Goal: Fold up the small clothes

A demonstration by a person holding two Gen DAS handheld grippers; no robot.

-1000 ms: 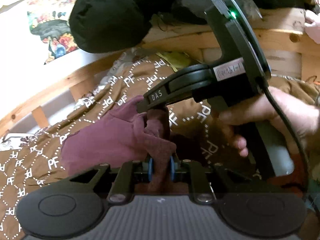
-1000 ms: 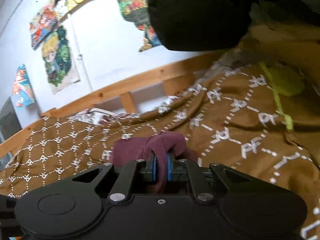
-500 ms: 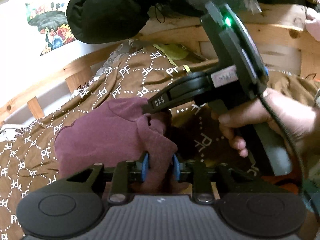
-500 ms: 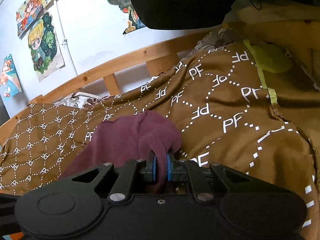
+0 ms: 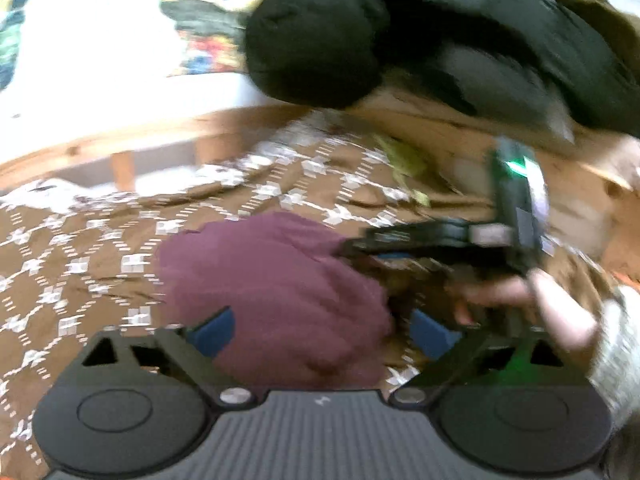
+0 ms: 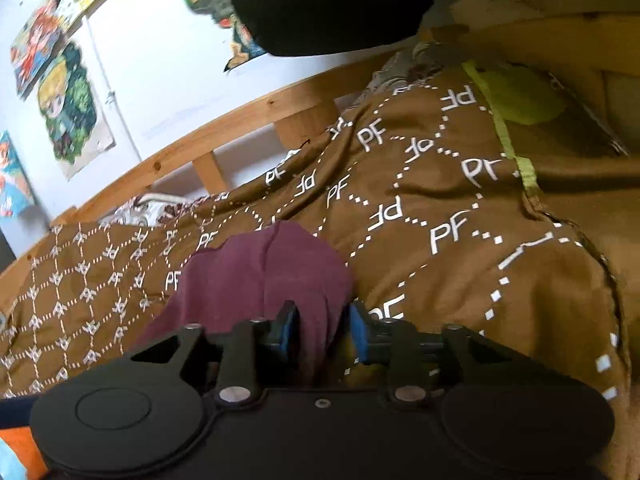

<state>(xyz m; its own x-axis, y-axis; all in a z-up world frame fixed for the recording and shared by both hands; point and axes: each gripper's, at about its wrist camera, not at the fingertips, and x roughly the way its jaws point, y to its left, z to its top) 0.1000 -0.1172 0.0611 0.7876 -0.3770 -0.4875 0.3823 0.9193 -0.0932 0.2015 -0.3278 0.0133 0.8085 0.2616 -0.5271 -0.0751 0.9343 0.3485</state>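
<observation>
A small maroon garment (image 5: 276,292) lies bunched on the brown patterned bedspread (image 5: 80,248). My left gripper (image 5: 320,330) is open, its blue pads wide apart on either side of the cloth's near edge. In the right wrist view the same garment (image 6: 256,276) lies just ahead of my right gripper (image 6: 322,330), whose blue pads stand apart with a fold of cloth loose between them. The right gripper also shows in the left wrist view (image 5: 452,236), held by a hand at the garment's right side. The left view is blurred.
A wooden bed rail (image 6: 224,128) runs along the far edge, with a white wall and posters (image 6: 68,104) behind. A black cushion-like mass (image 5: 320,36) hangs over the back. A yellow-green cloth (image 6: 516,96) lies at the far right of the bedspread.
Both grippers were shut on the maroon garment; both have opened and let it go onto the bedspread. The left gripper has pulled back quickly and the right gripper has shifted right.
</observation>
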